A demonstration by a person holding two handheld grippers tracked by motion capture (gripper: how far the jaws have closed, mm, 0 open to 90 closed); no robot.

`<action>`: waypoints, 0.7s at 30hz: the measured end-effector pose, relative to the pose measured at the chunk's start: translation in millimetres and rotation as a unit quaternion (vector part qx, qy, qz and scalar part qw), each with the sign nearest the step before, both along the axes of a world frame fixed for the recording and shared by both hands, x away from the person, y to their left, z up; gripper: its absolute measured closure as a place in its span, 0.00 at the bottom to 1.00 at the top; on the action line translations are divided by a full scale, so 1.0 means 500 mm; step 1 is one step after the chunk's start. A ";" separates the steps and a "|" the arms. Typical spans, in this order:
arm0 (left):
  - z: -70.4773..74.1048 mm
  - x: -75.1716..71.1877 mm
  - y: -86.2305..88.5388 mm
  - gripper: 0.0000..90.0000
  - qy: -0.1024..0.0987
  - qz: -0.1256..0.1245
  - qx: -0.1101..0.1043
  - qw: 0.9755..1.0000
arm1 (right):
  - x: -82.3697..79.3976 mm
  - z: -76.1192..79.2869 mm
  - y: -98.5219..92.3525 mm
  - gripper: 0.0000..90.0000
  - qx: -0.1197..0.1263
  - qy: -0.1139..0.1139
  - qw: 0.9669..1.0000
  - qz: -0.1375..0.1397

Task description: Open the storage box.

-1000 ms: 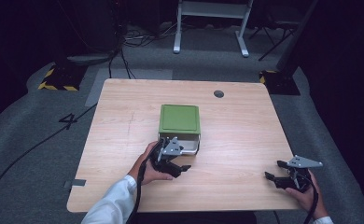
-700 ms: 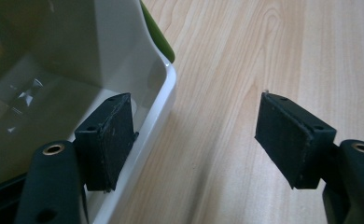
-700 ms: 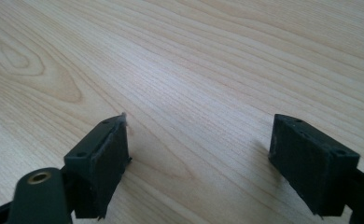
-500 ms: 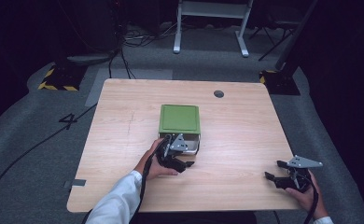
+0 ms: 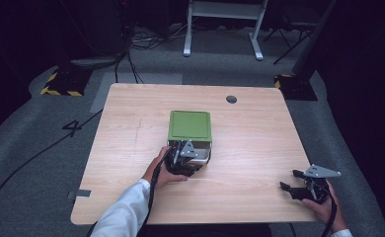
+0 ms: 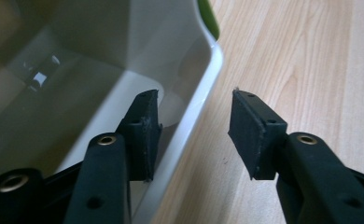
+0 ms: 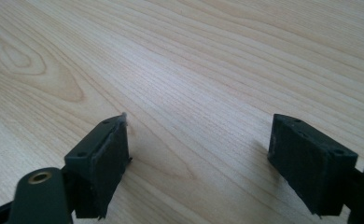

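Container [image 5: 189, 129] with a green lid sits mid-table [image 5: 259, 148]; the left gripper [image 6: 194, 130], jaws apart, straddles its near white wall. Right gripper [image 7: 199, 158] rests spread wide, well apart.

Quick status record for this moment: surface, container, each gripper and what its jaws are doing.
surface: wooden table
container: white tub with green lid, mid-table
left gripper: open, jaws straddling the tub's near wall, one inside, one outside
right gripper: open, low over bare wood at the table's right front corner, holding nothing
contact: cannot tell whether the left jaws touch the wall
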State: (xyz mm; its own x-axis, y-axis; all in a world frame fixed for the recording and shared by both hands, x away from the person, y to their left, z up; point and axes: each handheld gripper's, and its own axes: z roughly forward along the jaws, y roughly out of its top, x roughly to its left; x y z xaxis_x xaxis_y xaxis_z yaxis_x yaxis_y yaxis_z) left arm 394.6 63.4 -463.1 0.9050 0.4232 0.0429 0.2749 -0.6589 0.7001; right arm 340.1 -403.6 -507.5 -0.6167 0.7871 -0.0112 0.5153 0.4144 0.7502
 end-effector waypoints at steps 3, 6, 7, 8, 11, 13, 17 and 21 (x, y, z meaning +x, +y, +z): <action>-0.002 0.003 0.004 0.64 0.004 -0.001 0.002 1.000 | 0.000 0.000 0.000 0.23 0.000 0.000 1.000 0.000; -0.001 0.002 0.008 0.67 0.008 -0.009 0.001 1.000 | 0.000 0.000 0.000 0.22 0.000 0.000 1.000 0.000; 0.000 0.001 0.009 0.68 0.006 -0.012 0.003 1.000 | 0.000 0.000 0.000 0.23 0.000 0.000 1.000 0.000; 0.001 -0.001 0.009 0.68 0.005 -0.015 0.003 1.000 | 0.000 0.000 0.000 0.23 0.000 0.000 1.000 0.001; 0.002 -0.007 0.012 0.69 0.006 -0.021 0.005 1.000 | -0.001 0.000 0.000 0.23 -0.001 -0.001 1.000 0.001; 0.003 -0.013 0.015 0.69 0.005 -0.020 0.006 1.000 | -0.001 0.000 0.000 0.23 0.000 0.000 1.000 0.001; 0.002 -0.029 0.024 0.69 -0.002 -0.013 0.010 1.000 | -0.001 0.000 0.000 0.22 0.000 0.000 1.000 0.001; 0.001 -0.045 0.034 0.69 -0.004 -0.012 0.011 1.000 | -0.001 0.000 -0.001 0.22 -0.001 -0.001 1.000 0.001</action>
State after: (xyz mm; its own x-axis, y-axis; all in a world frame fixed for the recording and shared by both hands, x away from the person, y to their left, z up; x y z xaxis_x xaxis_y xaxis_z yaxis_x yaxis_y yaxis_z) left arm 372.1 80.5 -462.5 0.9144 0.4005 0.0592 0.2533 -0.6800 0.6881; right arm 339.5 -403.9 -507.5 -0.6184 0.7858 -0.0129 0.5134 0.4163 0.7504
